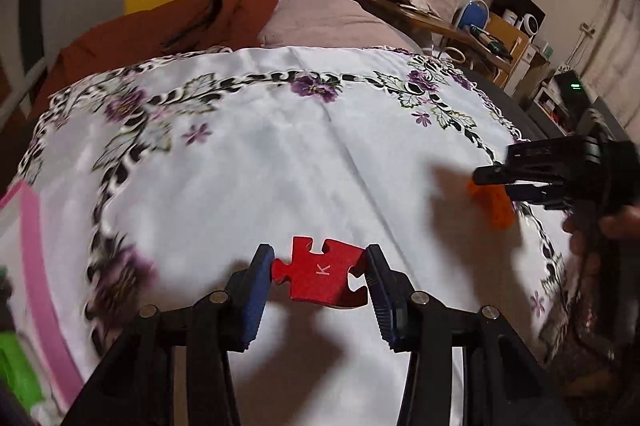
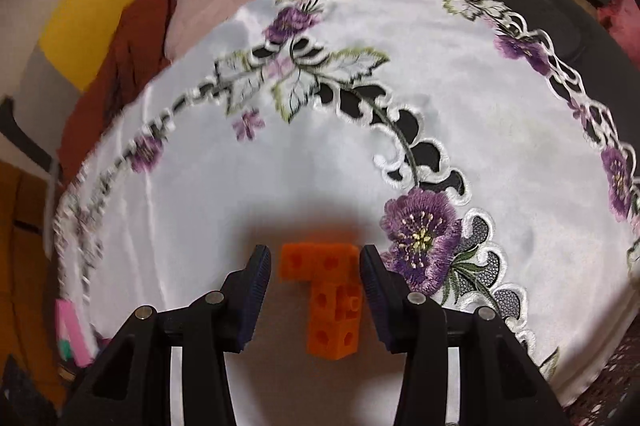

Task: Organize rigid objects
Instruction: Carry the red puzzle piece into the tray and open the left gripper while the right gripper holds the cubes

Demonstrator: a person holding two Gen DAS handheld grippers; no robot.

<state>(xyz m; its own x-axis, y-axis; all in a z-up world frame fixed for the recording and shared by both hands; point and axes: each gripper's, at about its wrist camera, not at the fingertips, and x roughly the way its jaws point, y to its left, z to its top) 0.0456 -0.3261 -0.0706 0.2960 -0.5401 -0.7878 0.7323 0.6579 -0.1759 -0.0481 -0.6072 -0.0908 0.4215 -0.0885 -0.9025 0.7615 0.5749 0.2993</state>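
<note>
Red puzzle piece (image 1: 320, 276), marked K, is sitting pinched by its side tabs between the blue pads (image 1: 256, 300) of the left gripper (image 1: 320, 266), held above the white embroidered cloth (image 1: 280, 153). Orange block piece (image 2: 330, 296), a T-shaped cluster of holed cubes, is hanging between the fingers of the right gripper (image 2: 316, 262); its right side is lying against the right pad (image 2: 374, 286), while a gap is showing at the left pad, so whether it is truly being squeezed cannot be told from the wrist view. From the left camera the same orange piece (image 1: 494, 201) is appearing off the cloth at the right gripper's tips (image 1: 492, 177), with a hand (image 1: 600, 226) behind. Risks: the puzzle piece is being gripped on narrow tabs only and is likely to pivot or slip if swung; the orange block may be dropping loose if the grip is one-sided. Surroundings: cloth centre is lying bare; a pink strip (image 1: 36, 266) and something green (image 1: 16, 370) are lying at the left edge; rust-red cloth (image 1: 168, 21) and pink bedding (image 1: 320, 13) are piling beyond, clear of both grippers.
</note>
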